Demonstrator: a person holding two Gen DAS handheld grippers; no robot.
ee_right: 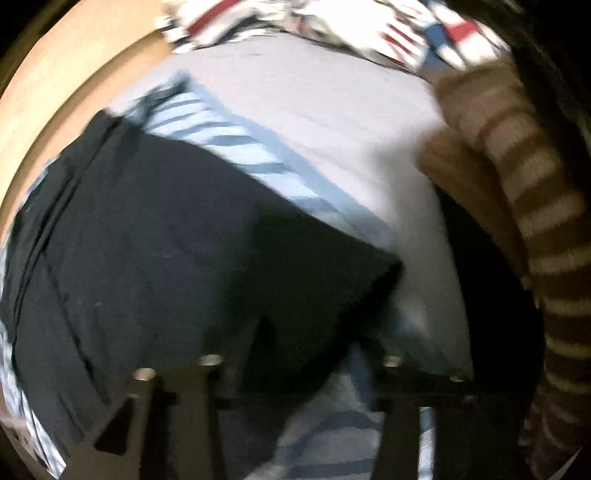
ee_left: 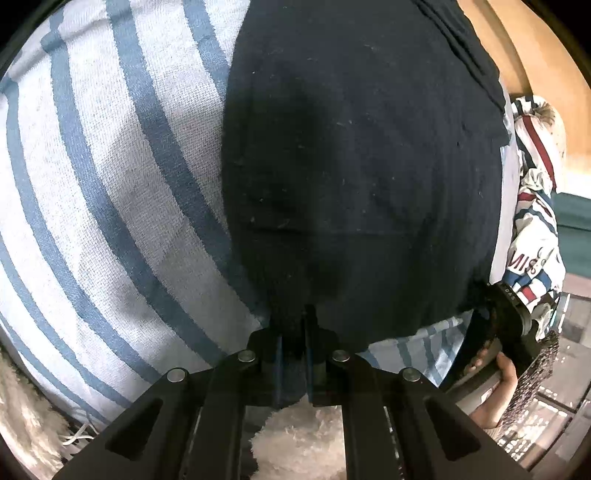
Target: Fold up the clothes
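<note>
— Right, from the left wrist first: our left gripper (ee_left: 293, 325) has its jaws clenched on the near hem of the black garment (ee_left: 362, 166), which lies flat over the blue-striped cloth (ee_left: 103, 192).

— Why that spot?

— We judge it's a corner grip, so the hem can be lifted and carried over for a fold. To the left the striped cloth is bare, so there's room that way. On the right the garment's edge runs close to a crumpled red-white-and-blue garment (ee_left: 535, 221), with a wooden edge (ee_left: 535, 48) beyond, so that side is tight.

— And the right wrist view?

— Blurred. Our right gripper (ee_right: 301, 369) hangs over the garment's other near corner (ee_right: 351, 280), jaws partly apart. The black cloth reaches between the fingers, but we cannot tell whether the pads press on it.

— Anything crowding it?

— A brown-striped piece of clothing (ee_right: 546, 229) lies just to the right, the crumpled one (ee_right: 332, 22) farther off. A pale grey sheet (ee_right: 314, 122) between them is clear.
</note>
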